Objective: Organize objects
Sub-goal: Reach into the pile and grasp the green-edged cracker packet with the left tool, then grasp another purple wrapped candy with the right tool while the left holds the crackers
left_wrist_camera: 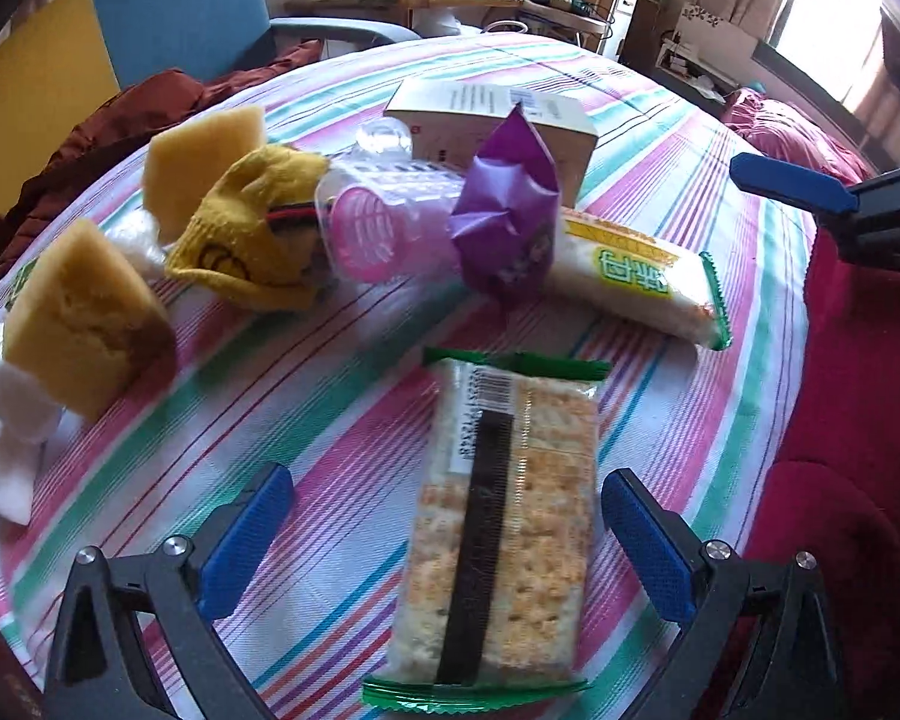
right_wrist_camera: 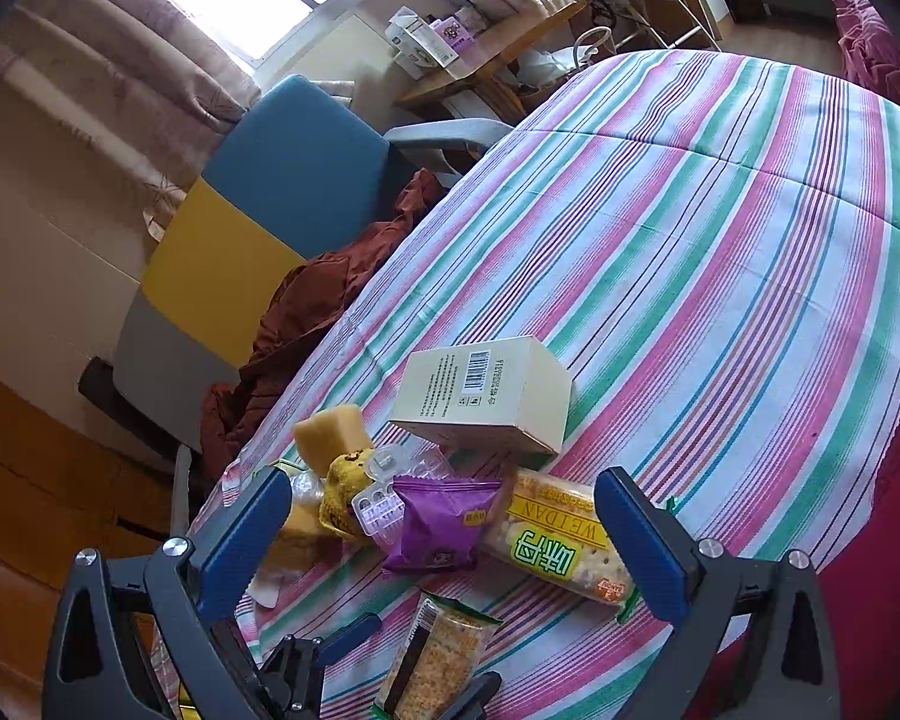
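A cracker pack (left_wrist_camera: 498,516) with green ends lies on the striped cloth (left_wrist_camera: 630,90), between the wide-apart fingers of my open left gripper (left_wrist_camera: 444,540), untouched by either pad. Beyond it sit a second cracker pack (left_wrist_camera: 636,276), a purple snack bag (left_wrist_camera: 510,222), a clear pink-lidded container (left_wrist_camera: 378,222), a yellow sock (left_wrist_camera: 252,240), two cake slices (left_wrist_camera: 84,324) and a beige box (left_wrist_camera: 498,120). My right gripper (right_wrist_camera: 444,546) hovers open above the pile, framing the purple bag (right_wrist_camera: 438,522) and the second cracker pack (right_wrist_camera: 558,546). The left gripper (right_wrist_camera: 378,660) shows low in the right wrist view around the near pack (right_wrist_camera: 438,654).
A red blanket (left_wrist_camera: 840,420) borders the cloth on the right. A blue and yellow chair (right_wrist_camera: 270,204) with a rust-coloured garment (right_wrist_camera: 306,324) stands at the cloth's far-left edge. A wooden desk (right_wrist_camera: 498,60) with boxes is behind. Bare striped cloth (right_wrist_camera: 720,228) stretches beyond the box (right_wrist_camera: 486,396).
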### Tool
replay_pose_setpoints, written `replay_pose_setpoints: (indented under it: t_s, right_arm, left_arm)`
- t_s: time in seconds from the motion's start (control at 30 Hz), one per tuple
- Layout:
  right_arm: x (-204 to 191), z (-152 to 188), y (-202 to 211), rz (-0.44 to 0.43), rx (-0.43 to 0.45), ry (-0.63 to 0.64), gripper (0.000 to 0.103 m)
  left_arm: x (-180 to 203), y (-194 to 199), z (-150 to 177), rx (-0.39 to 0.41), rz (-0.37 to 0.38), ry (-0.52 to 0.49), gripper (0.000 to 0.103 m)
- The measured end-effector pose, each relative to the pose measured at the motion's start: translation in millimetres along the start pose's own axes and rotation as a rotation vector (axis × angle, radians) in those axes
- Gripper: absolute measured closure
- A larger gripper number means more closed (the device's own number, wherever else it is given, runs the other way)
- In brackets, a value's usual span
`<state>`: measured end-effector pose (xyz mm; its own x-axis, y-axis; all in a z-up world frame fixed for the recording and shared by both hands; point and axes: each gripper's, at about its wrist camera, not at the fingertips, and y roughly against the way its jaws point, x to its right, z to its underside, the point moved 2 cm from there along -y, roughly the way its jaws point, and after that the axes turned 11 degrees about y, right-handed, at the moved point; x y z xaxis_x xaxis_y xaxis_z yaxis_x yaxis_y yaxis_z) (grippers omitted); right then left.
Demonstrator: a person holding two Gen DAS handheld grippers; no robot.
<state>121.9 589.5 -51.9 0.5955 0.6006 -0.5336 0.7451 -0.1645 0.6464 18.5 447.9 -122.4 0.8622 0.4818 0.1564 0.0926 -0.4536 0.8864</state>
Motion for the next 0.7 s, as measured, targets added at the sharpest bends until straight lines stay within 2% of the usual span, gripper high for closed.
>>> replay_pose_setpoints:
  t_s: [0.17,0.27,0.4,0.43,0.7]
  right_arm:
    - [-0.7,0.4,-2.6,0.005,-0.017,0.003,0.0]
    - [-2.0,0.7,-5.3,0.013,-0.033,0.011,0.0]
    - [-4.3,1.8,-7.9,0.032,-0.049,0.022,0.0]
    - [-4.5,2.1,-8.5,0.037,-0.052,0.024,0.0]
    - [-8.5,3.3,-15.4,0.072,-0.088,0.06,0.003]
  left_arm:
    - [-3.9,3.7,2.7,0.012,-0.026,0.025,0.003]
    - [-11.1,12.6,7.0,0.044,-0.039,0.049,0.02]
    - [-27.2,23.2,11.6,0.069,-0.044,0.088,0.053]
    - [-31.4,25.2,13.2,0.072,-0.041,0.098,0.056]
    - [-48.7,35.8,36.2,0.091,-0.016,0.144,0.056]
